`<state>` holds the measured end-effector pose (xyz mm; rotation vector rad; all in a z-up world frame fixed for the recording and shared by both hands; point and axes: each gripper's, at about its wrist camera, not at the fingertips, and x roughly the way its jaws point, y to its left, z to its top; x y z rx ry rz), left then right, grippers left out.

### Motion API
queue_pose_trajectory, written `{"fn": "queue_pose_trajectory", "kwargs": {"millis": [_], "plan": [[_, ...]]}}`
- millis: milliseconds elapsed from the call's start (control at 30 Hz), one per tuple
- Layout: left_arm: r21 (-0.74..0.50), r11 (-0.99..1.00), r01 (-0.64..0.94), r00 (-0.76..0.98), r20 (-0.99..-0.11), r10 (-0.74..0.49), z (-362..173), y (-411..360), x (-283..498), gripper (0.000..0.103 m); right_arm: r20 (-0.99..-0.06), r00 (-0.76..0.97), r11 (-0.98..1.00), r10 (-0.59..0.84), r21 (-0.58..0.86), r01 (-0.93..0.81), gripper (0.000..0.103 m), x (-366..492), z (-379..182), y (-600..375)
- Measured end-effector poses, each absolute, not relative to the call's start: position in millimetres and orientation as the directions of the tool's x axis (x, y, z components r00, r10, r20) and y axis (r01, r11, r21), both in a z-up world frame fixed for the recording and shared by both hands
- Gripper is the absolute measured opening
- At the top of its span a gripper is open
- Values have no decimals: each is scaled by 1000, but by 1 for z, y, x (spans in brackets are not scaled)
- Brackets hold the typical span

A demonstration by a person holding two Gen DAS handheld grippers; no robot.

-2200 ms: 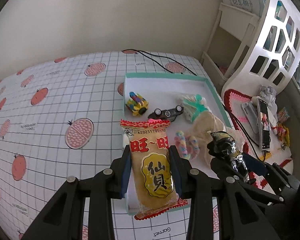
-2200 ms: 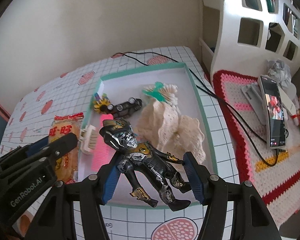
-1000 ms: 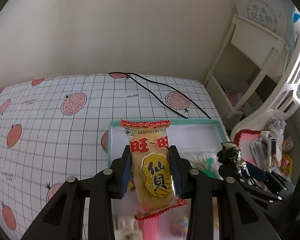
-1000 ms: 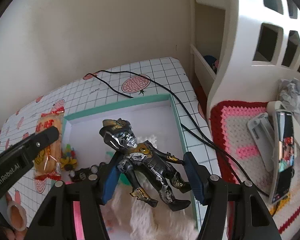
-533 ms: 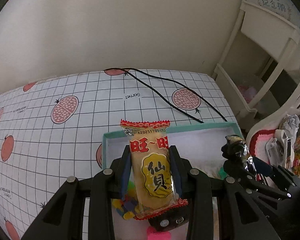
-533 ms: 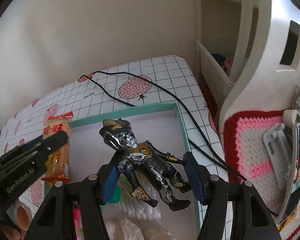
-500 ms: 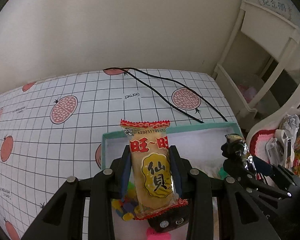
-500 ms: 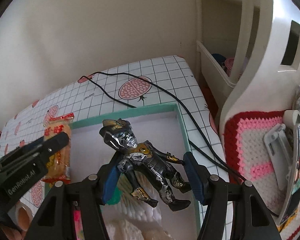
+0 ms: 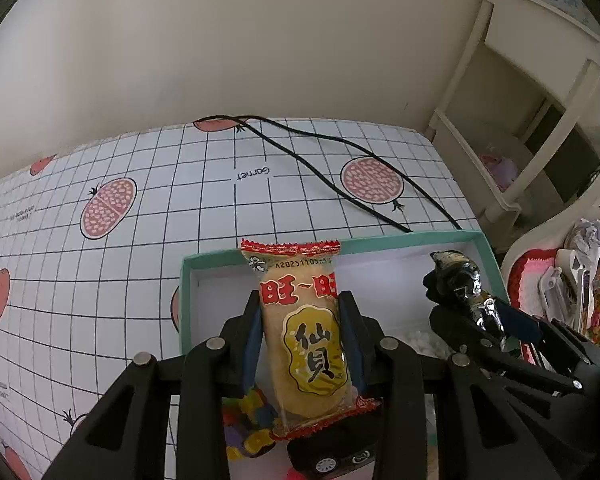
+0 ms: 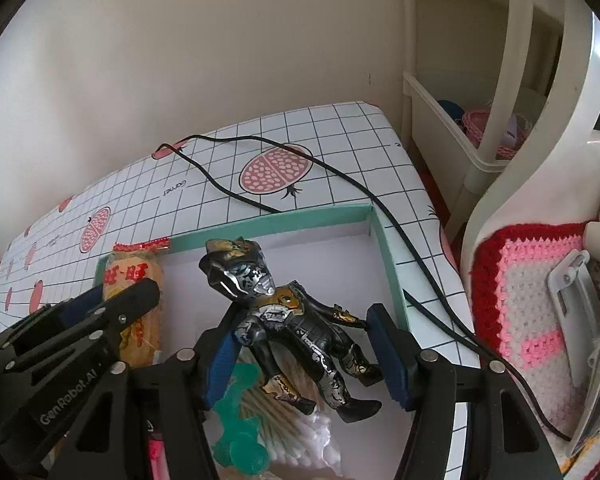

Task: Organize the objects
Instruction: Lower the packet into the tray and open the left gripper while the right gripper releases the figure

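At frame centre, my left gripper (image 9: 300, 336) pinches the rice cracker packet (image 9: 304, 332); my right gripper (image 10: 306, 354) clamps the armoured figure (image 10: 292, 320) over the teal box (image 10: 388, 264).

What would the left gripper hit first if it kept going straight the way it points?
Probably the far wall of the teal box: the left gripper, shut on the snack packet, points over the white floor toward it. Depth is unclear.

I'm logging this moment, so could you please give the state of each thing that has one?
left gripper: shut on snack packet, upright.
right gripper: shut on action figure, tilted.
teal box: open, lidless.
black cable: loose across the tablecloth.
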<state>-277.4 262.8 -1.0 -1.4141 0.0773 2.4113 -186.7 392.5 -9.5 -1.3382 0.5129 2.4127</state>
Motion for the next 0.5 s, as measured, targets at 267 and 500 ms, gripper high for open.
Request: {"fn": "queue_pose_trajectory", "kwargs": {"millis": [267, 500], "plan": [[-140, -941, -307, -432, -861, 269, 0, 260, -276, 47, -858, -502, -877, 112, 152, -456, 67, -187, -8, 391], [-142, -944, -298, -439, -857, 268, 8, 253, -269, 52, -855, -507, -872, 112, 161, -463, 71, -178, -4, 387]]}}
